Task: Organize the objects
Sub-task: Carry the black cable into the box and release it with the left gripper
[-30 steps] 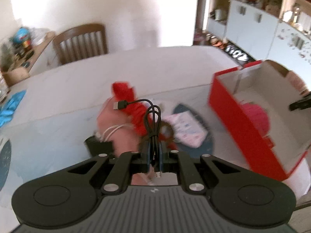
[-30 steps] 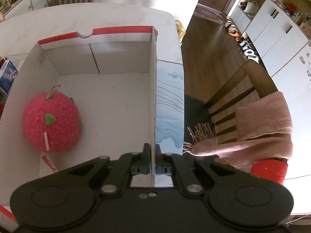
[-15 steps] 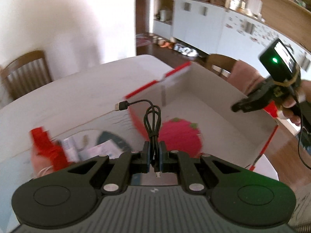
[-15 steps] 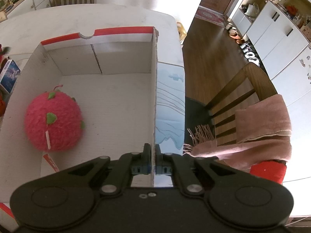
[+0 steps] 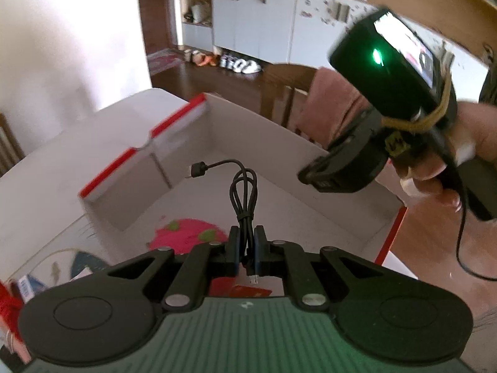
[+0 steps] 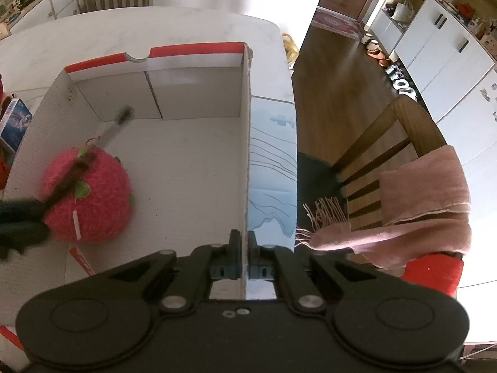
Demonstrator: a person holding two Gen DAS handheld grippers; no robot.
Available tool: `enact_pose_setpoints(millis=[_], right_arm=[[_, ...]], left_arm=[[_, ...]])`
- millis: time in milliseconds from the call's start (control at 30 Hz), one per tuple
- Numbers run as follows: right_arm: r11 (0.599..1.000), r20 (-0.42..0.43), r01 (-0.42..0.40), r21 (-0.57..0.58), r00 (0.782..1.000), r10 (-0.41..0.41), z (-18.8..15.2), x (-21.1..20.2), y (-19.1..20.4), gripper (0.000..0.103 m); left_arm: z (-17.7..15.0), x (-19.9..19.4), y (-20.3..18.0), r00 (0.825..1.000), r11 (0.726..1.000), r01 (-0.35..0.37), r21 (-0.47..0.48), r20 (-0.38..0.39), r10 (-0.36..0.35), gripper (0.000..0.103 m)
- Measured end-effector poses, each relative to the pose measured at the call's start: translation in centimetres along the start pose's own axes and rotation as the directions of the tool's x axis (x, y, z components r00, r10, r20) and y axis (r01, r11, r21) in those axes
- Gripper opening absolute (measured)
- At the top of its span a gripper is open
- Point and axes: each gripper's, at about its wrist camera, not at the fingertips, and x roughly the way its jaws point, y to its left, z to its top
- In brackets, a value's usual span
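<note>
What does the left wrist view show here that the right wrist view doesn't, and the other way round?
Left wrist only: the left gripper shut on a bundled black cable, and the right hand holding its device. Right wrist only: the right gripper clamped on the box wall, plus the blue placemat. Both: the red box, the pink plush ball, and the scarf-draped chair.

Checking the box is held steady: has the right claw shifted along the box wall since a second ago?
No. The right claw still pinches the same spot on the box wall.

White cabinets (image 5: 257,21), dark wood floor (image 6: 338,71), wooden chair (image 6: 394,143).
</note>
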Motion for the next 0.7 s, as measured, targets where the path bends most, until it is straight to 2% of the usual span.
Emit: enact_pose_setpoints(millis=[367,467,700], right_arm=[[1.000,0.006,-0.009,-0.008,1.000,0.009,-0.2,0.0,0.0,0.001],[1.000,0.006,-0.013,-0.009,1.000,0.013,-0.2,-0.1,0.0,0.001],[1.000,0.005,-0.022,-0.013,1.000,0.022,-0.2,-0.1,-0.1,0.001]], left_arm=[[0.3,5.3,-1.7,0.996,0.998,0.041,0.037,-0.085,-0.038,0.007],[0.1,6.5,-1.9,0.993,0.998,0.035,0.047,-0.113,-0.029,0.007],[0.0,8.5,-1.3,0.984,0.998,0.067,0.006,-0.164,-0.065,0.008]])
